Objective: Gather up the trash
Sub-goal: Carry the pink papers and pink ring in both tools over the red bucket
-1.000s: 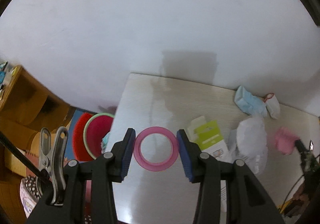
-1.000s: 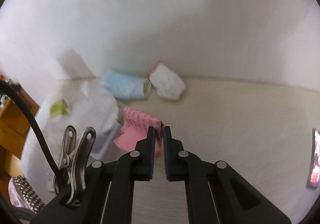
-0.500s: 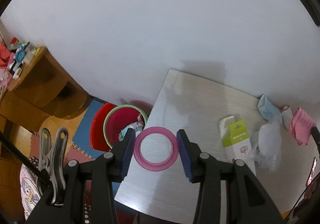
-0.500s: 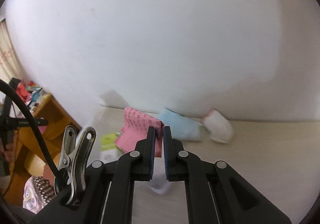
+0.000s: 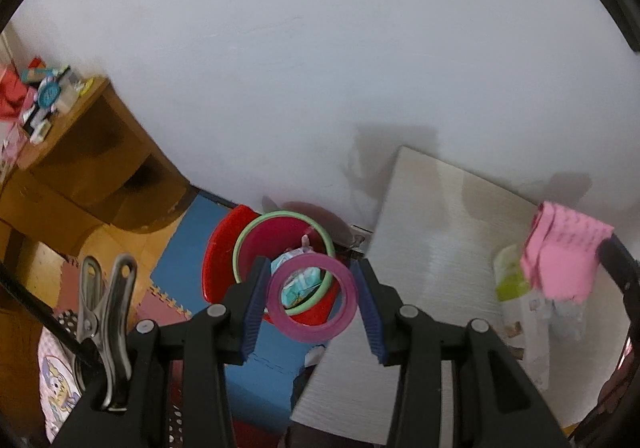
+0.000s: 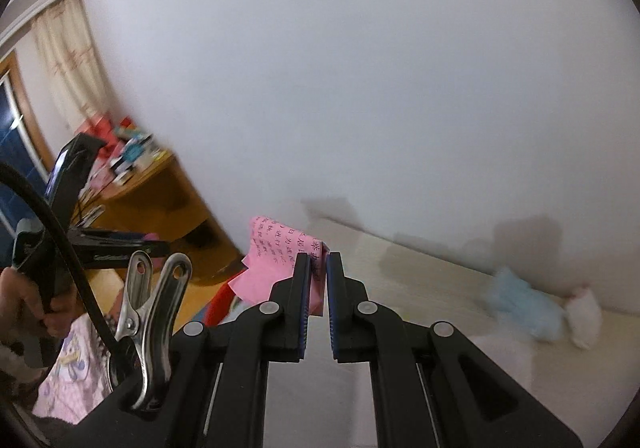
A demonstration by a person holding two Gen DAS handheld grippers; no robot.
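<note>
- My left gripper (image 5: 312,302) pinches a pink ring (image 5: 312,303) over the red bin (image 5: 280,244) on the floor.
- My right gripper (image 6: 318,276) clamps pink paper (image 6: 272,252) above the surface's (image 6: 420,288) left edge.

Blurred, cut-off and covered bits

Blue wad (image 6: 524,304) and white wad (image 6: 584,318) by the wall are motion-blurred, unidentifiable. Pink paper (image 6: 272,260) hides its near edge between the right gripper's (image 6: 318,268) pads. Green-white box (image 5: 516,288) is part-covered by that paper. Bin (image 5: 280,248) contents too small to tell.
</note>
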